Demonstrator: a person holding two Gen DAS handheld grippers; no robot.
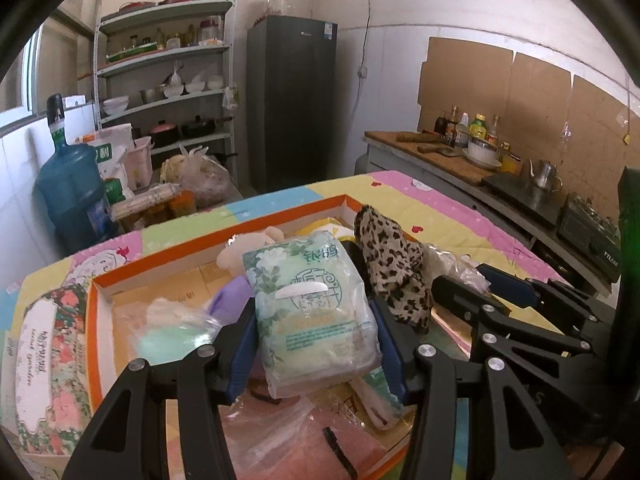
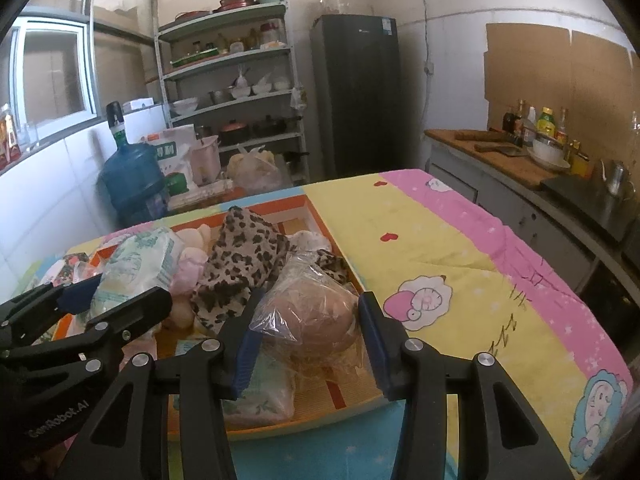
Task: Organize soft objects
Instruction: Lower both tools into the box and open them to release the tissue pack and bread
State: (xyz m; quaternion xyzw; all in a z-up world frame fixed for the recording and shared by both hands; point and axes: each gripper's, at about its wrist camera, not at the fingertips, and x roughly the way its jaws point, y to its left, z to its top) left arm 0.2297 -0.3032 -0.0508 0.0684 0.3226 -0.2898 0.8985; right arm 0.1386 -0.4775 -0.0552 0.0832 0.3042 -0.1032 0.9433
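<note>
While the floral lid (image 1: 48, 344) lies at nine o'clock on the patterned tablecloth (image 2: 460, 240), the orange-rimmed box (image 1: 304, 210) beside it holds the soft things. Over the box, the left gripper (image 1: 316, 344) pinches a green-and-white tissue pack (image 1: 312, 304) between its blue pads. At two o'clock from the pack, a leopard-print cloth (image 1: 394, 268) stands heaped in the box. Further right, the right gripper (image 2: 310, 340) clamps a brown soft item in a clear bag (image 2: 316, 312) near the box's right wall.
</note>
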